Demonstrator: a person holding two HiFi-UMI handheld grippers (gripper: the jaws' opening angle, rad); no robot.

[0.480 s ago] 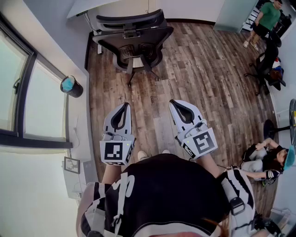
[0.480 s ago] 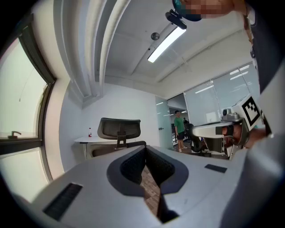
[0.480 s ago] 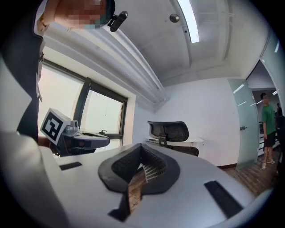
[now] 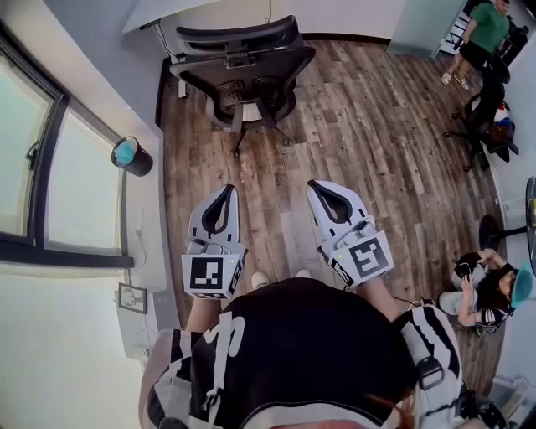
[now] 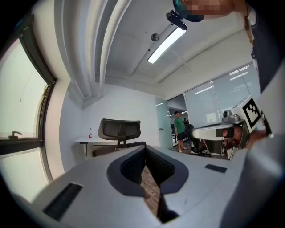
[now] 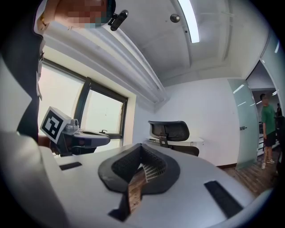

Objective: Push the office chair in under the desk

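Office chair: standing (image 4: 241, 71) at the far end of the wooden floor (image 4: 352, 126), its back turned toward the person, drawn up to the white bench (image 4: 167, 12). How far the seat is reaching under the top cannot be judged.
Left gripper: pointing (image 4: 224, 194) level at the chair, jaws pressed together, gripping nothing.
Right gripper: riding (image 4: 324, 188) alongside, jaws likewise pressed together and empty.
Step in hand: approaching the chair, both grippers being well apart from it.
Method: in my judgement, both closed tips should be meeting the backrest evenly, either side of its centre bracket, and pushing straight so the castors are not swinging the chair aside.
Edges: the window wall and a dark bin (image 4: 131, 157) are bordering the left.
Open room: bare floor is lying between person and chair; bystanders (image 4: 484, 32) and a second chair (image 4: 481, 117) are standing well off to the right.
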